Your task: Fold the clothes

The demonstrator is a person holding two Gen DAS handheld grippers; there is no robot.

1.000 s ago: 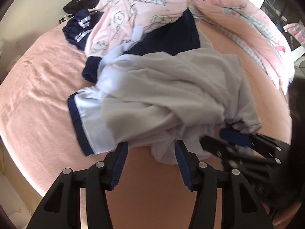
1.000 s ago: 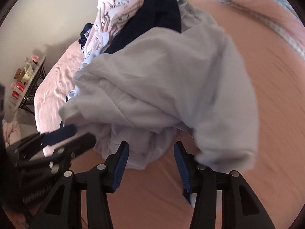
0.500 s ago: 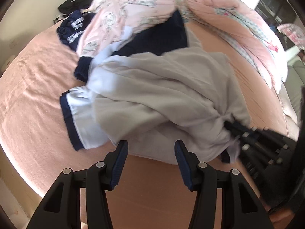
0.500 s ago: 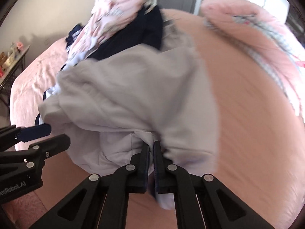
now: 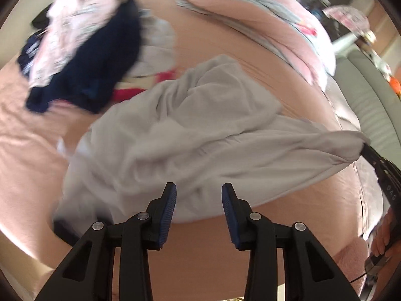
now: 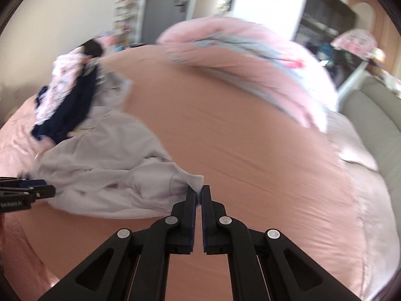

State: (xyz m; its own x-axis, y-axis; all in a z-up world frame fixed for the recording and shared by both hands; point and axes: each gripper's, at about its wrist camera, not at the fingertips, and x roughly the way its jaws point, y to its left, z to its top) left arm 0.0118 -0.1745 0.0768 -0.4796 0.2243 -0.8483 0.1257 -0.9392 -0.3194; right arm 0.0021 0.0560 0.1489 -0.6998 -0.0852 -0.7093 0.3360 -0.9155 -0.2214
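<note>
A crumpled light grey garment [image 5: 190,135] lies spread on the pink bed sheet [image 5: 225,57]. My right gripper [image 6: 199,193] is shut on one corner of the grey garment [image 6: 105,155] and holds it stretched out to the right; in the left wrist view it shows at the right edge [image 5: 363,148]. My left gripper [image 5: 199,195] stands open just in front of the garment's near edge, with cloth behind its fingers and nothing clamped. In the right wrist view the left gripper [image 6: 37,186] sits at the far left beside the cloth.
A pile of other clothes, navy [image 5: 100,57] and pink patterned [image 5: 75,20], lies at the back left, with a red and white piece [image 5: 150,80] beneath. A rolled pink duvet [image 6: 250,57] runs along the far side. A grey sofa [image 6: 371,115] stands right.
My right gripper shut on the grey garment and pulled it rightward off the clothes pile, spreading it over the sheet. My left gripper stayed open and followed toward the near edge.
</note>
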